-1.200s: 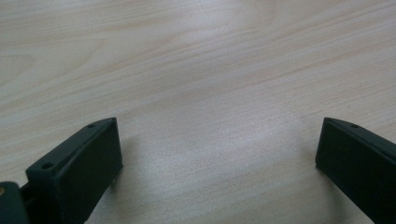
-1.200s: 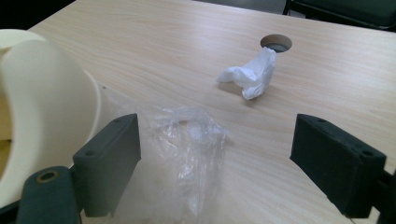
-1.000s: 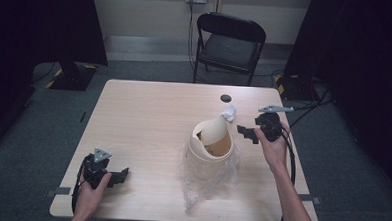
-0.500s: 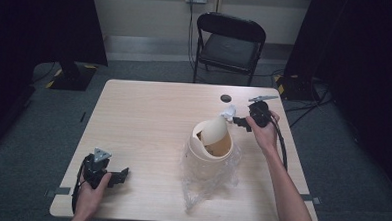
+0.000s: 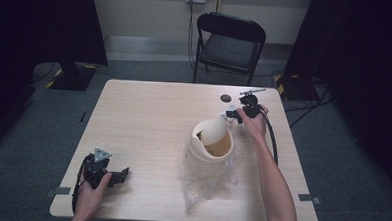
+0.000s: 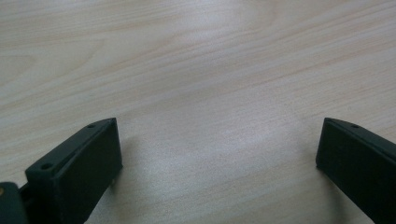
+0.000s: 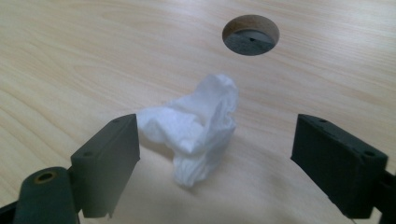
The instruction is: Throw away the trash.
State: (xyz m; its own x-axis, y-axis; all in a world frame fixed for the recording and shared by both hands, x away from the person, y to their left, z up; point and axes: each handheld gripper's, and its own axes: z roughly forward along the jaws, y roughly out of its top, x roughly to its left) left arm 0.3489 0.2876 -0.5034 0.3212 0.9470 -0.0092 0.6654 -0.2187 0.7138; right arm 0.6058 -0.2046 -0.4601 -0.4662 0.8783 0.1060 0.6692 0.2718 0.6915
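Note:
A crumpled white tissue [image 7: 198, 128] lies on the wooden table [image 5: 148, 118], just this side of a round cable hole [image 7: 251, 36]. My right gripper [image 7: 215, 163] is open, its jaws standing on either side of the tissue without touching it. In the high view the right gripper [image 5: 236, 114] sits at the table's far right beside the tissue [image 5: 231, 109]. A cream bin [image 5: 210, 146] with a tilted swing lid stands in a clear plastic bag [image 5: 206, 183]. My left gripper [image 5: 117, 176] rests open on the near left; its jaws [image 6: 215, 163] frame bare wood.
A black folding chair [image 5: 229, 42] stands behind the table. The cable hole [image 5: 226, 98] is near the far edge. Black curtains flank both sides. Bare tabletop spreads across the left and middle.
My right gripper moved left and farther across the table, from beside the bin to the tissue near the hole. The left gripper stayed put.

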